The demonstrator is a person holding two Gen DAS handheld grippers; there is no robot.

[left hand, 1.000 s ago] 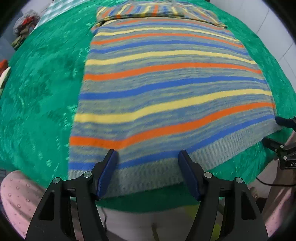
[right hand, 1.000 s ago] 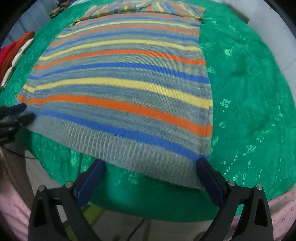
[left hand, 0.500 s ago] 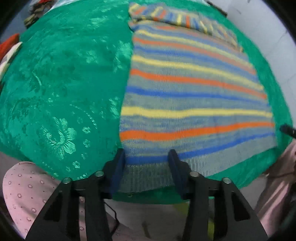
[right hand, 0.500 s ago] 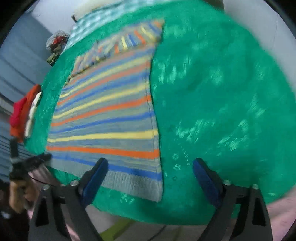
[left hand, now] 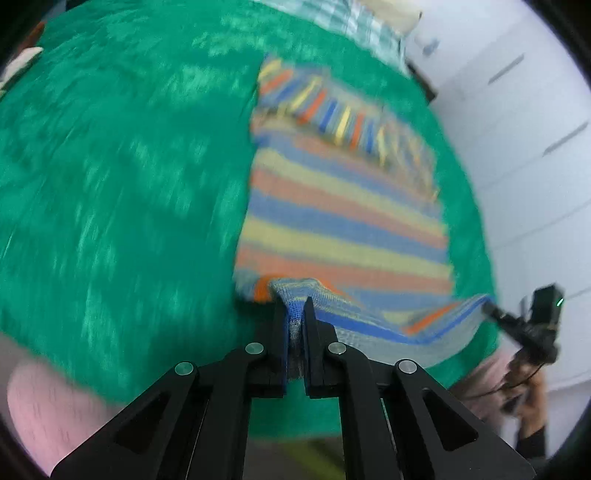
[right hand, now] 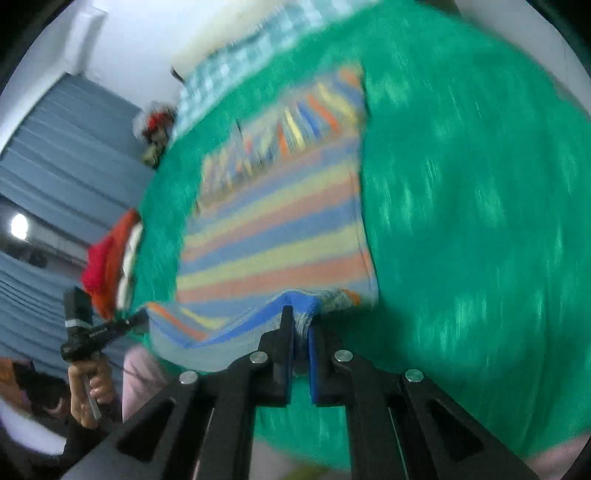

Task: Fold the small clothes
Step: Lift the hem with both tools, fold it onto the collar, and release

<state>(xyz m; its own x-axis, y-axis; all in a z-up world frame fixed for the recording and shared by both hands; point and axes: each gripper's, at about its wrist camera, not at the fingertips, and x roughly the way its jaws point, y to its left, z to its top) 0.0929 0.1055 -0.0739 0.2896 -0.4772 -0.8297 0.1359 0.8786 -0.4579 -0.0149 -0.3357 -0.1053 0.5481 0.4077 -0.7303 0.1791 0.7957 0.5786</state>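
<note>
A striped knit sweater [left hand: 343, 218] in grey, blue, yellow and orange lies flat on a green bedspread [left hand: 122, 177]; it also shows in the right wrist view [right hand: 273, 229]. My left gripper [left hand: 294, 314] is shut on the hem's near left corner and lifts it. My right gripper [right hand: 301, 325] is shut on the hem's near right corner and lifts it. The hem hangs in a sagging band between both grippers. The right gripper shows at the right edge of the left wrist view [left hand: 495, 312], and the left gripper at the left of the right wrist view [right hand: 136, 319]. Both views are motion-blurred.
Red and white folded clothes [right hand: 110, 262] lie at the bed's left edge. A checked cloth [left hand: 354, 18] lies at the far end. A white wall [left hand: 517, 110] is on the right, grey curtains [right hand: 55, 155] on the left. The bed's near edge is just below the grippers.
Both grippers went from open at the hem to shut on its two corners. The hem has been lifted off the bedspread and both views now tilt upward along the sweater.
</note>
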